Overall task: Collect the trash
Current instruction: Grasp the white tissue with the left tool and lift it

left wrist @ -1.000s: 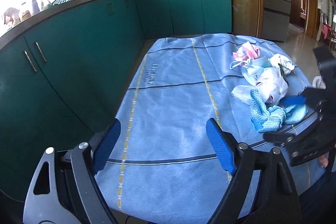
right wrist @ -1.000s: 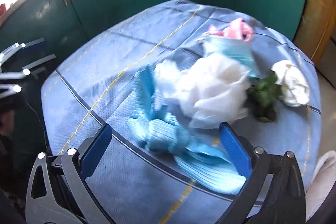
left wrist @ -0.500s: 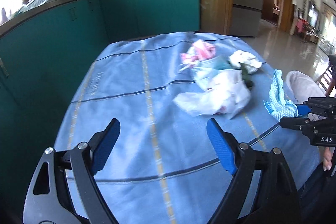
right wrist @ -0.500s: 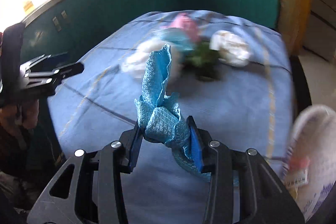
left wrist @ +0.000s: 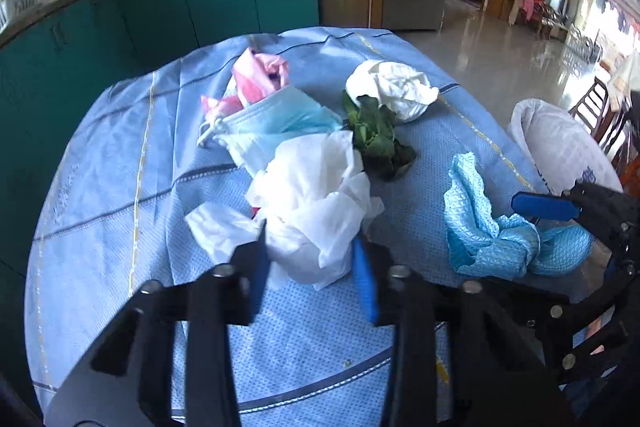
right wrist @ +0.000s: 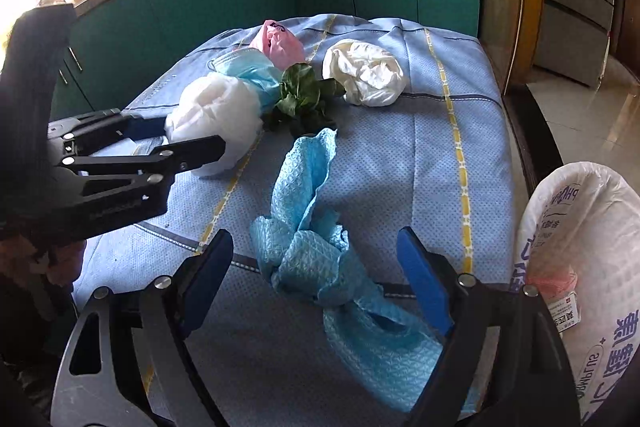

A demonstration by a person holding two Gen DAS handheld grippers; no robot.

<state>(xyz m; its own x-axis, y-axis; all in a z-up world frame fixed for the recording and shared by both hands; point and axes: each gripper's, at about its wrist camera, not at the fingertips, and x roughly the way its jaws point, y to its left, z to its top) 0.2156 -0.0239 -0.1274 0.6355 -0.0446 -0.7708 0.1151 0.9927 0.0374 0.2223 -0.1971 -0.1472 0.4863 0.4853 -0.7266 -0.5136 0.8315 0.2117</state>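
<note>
Left gripper (left wrist: 310, 267): jaws closing on the white crumpled plastic bag (left wrist: 312, 203), pads pressed into its near end, so it grasps the bag, bag still lying on the blue tablecloth (left wrist: 120, 187). In the right wrist view the same gripper comes in from the left with the bag bulging between its fingers.

Right gripper (right wrist: 316, 279): jaws opening, blue pads standing apart on either side of the blue waffle cloth (right wrist: 308, 227) and not pressing it. Cloth is released, slumped on the tablecloth between the fingers, one end trailing toward the near table edge.

Beyond the left gripper, farther up the table: blue face mask (left wrist: 276, 123) touching the bag, pink plastic bag (left wrist: 260, 75) behind the mask, wilted green leaves (left wrist: 376, 139) just right of the bag, a white crumpled wrapper (left wrist: 392, 87) past the leaves. To the right of the right gripper, off the table edge, stands the white trash sack (right wrist: 580, 267), mouth open, something pink inside.

Step in hand, as I judge it: left is picking up the white bag; the blue cloth landed short of the sack, not in it. Next move likely calls for lifting the bag clear without dragging the mask along and carrying it across to the sack, and the right re-gripping the cloth. Most trash still on the table.
</note>
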